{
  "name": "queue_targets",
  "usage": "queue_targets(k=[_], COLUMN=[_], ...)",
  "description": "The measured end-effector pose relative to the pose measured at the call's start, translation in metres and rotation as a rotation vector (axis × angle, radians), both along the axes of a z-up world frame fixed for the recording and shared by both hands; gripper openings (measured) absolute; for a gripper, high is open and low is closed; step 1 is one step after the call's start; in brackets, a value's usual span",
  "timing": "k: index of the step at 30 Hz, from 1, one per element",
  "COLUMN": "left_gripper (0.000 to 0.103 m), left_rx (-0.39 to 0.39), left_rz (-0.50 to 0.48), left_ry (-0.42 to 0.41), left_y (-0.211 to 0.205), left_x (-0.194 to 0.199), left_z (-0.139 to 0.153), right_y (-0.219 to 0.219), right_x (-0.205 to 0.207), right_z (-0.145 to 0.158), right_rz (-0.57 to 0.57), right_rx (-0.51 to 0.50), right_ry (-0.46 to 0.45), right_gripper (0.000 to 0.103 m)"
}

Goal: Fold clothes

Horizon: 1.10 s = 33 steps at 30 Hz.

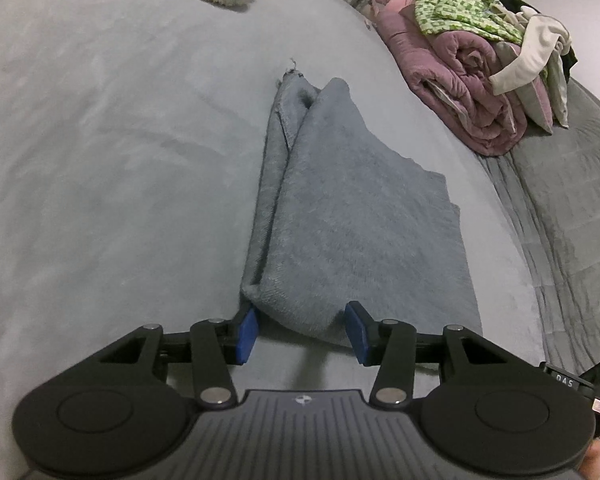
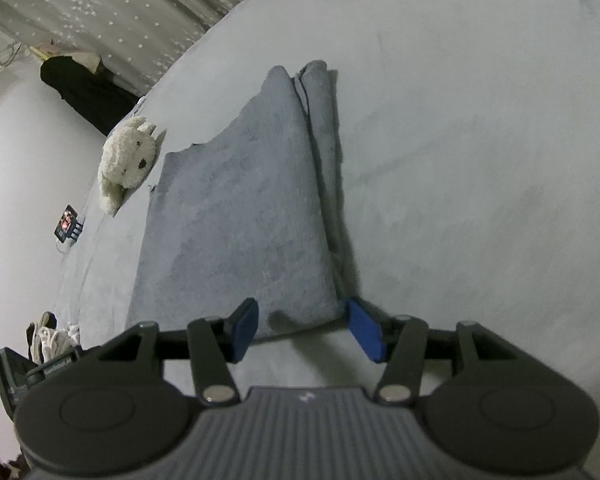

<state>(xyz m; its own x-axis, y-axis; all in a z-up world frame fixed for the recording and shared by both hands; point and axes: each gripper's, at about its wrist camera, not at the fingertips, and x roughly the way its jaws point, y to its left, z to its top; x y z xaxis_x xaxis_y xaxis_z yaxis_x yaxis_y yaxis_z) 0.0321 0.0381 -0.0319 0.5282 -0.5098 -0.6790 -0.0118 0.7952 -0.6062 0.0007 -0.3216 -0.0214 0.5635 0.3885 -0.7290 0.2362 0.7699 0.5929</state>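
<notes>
Folded towel point(image 1: 352, 216) on bed point(image 1: 100, 160)

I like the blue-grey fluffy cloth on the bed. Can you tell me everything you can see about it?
The blue-grey cloth looks like a soft, fuzzy towel. It lies flat on the grey bed sheet, folded over, with layered edges along one long side and a frayed thread at its far corner. Both open grippers, left and right, sit at opposite ends, blue fingers beside its corners, not pinching it.

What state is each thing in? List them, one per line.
blue-grey towel: folded, flat on the bed
left gripper: open, straddling a towel corner
right gripper: open, straddling a towel corner
plush dog: lying on the bed
clothes pile: unfolded, heaped
</notes>
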Motion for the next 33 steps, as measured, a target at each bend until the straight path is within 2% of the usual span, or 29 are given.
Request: queue_targets(k=[7,11,13,15,17,19,21,27,33], left_gripper=[0.043,0.040,0.024,0.018,0.015,0.012,0.011,0.010,0.010], left_rx=[-0.037,-0.027,-0.011,-0.019,-0.024,-0.015,-0.007,-0.024,-0.021], left_rz=[0.042,0.048,0.052,0.054,0.055,0.054,0.059,0.073,0.073], left_ry=[-0.013,-0.018,-0.019,-0.014,-0.009,-0.013,-0.018,-0.045,-0.061], left_y=[-0.001,-0.004,-0.005,-0.004,-0.003,-0.004,-0.005,0.000,0.002], left_x=[0.005,0.007,0.008,0.009,0.011,0.010,0.009,0.004,-0.001], left_z=[-0.006,-0.006,-0.006,-0.008,-0.007,-0.004,-0.001,0.011,0.017], right_y=[0.001,0.004,0.004,0.004,0.003,0.003,0.003,0.010,0.010], right_x=[-0.001,0.001,0.001,0.001,0.000,0.000,-0.002,-0.006,-0.011], right_z=[-0.011,-0.014,-0.015,-0.017,-0.018,-0.017,-0.015,0.007,0.017], right_rz=[-0.085,-0.114,-0.133,-0.150,-0.165,-0.174,-0.179,-0.163,-0.164], right_rx=[0.080,0.091,0.092,0.089,0.102,0.107,0.107,0.089,0.082], right_ry=[-0.008,-0.021,-0.026,-0.023,-0.024,-0.027,-0.038,-0.116,-0.136], right_gripper=[0.059,0.059,0.047,0.038,0.035,0.022,0.017,0.015,0.014])
